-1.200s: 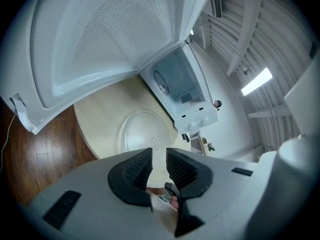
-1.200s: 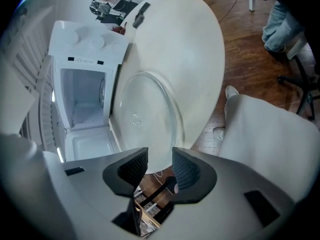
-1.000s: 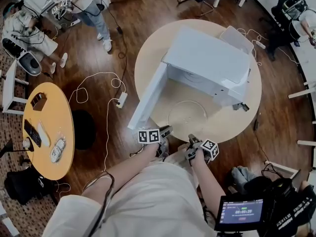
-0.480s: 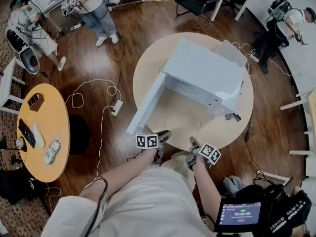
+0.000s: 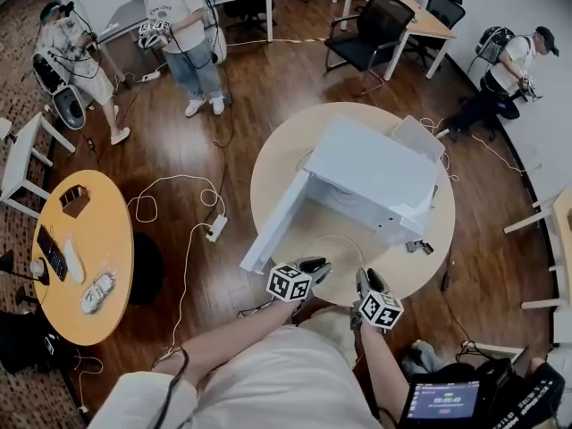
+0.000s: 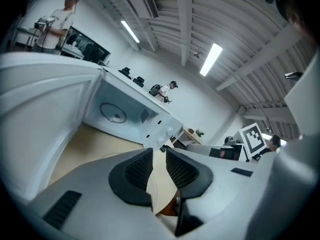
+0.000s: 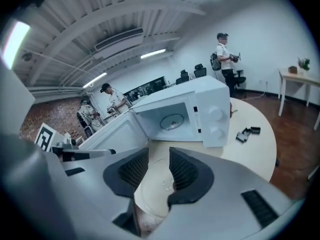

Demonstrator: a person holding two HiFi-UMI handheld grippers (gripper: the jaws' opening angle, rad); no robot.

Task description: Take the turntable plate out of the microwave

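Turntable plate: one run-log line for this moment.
turntable plate on table, outside microwave | door open | left tool open | right tool open

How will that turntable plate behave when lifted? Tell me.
The turntable plate looks like clear glass: probably stiff, heavy for its size, breakable. Smooth, so likely slippery. Lying flat on the table, it should slide rather than roll if pushed.

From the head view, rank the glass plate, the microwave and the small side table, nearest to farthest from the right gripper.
1. Glass plate, just ahead of the right gripper.
2. Microwave, behind the plate, door open.
3. Small side table, far left across the floor.
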